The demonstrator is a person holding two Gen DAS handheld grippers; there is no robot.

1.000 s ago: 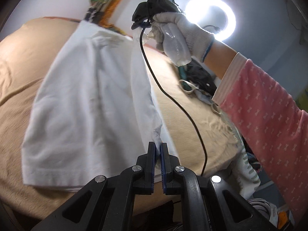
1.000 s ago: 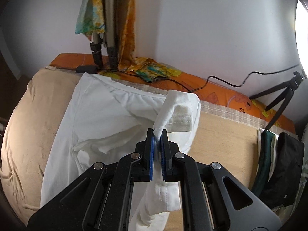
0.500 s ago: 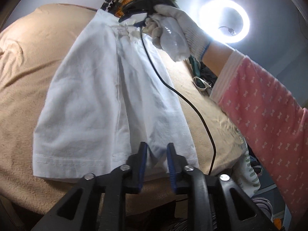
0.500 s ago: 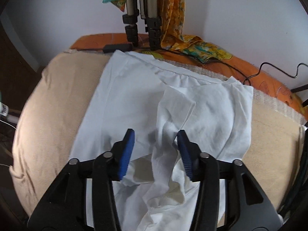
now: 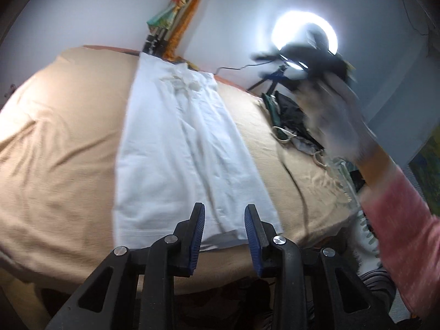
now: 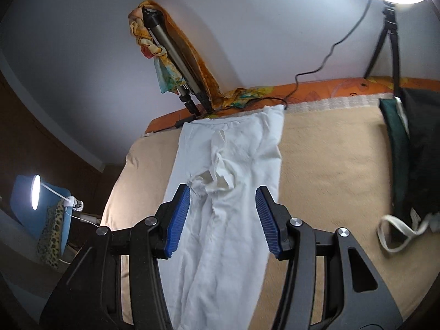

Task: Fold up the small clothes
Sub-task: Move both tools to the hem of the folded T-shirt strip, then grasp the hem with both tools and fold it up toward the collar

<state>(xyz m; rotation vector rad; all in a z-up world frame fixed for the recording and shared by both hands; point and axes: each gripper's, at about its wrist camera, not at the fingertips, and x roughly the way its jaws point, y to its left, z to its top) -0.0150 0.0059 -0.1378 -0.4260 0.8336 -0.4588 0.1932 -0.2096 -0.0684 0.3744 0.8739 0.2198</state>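
Observation:
A white garment (image 5: 176, 148) lies flat on the beige bed cover (image 5: 55, 143), folded lengthwise into a long strip; it also shows in the right wrist view (image 6: 233, 198), with a crumpled sleeve (image 6: 214, 181) near its middle. My left gripper (image 5: 224, 220) is open and empty, just above the garment's near hem. My right gripper (image 6: 222, 209) is open and empty, raised above the strip. In the left wrist view the right gripper (image 5: 310, 55) appears blurred, held by a gloved hand at the upper right.
A ring light (image 5: 304, 31) on a tripod stands at the back right. Dark clothes and a bag (image 6: 412, 148) lie on the bed's right side. A tripod draped with a patterned cloth (image 6: 176, 55) leans on the wall. A desk lamp (image 6: 35, 192) is at the left.
Both grippers let go of the white garment and opened. The side panel now lies folded over the garment. Both grippers pulled back, the right one rising to the right.

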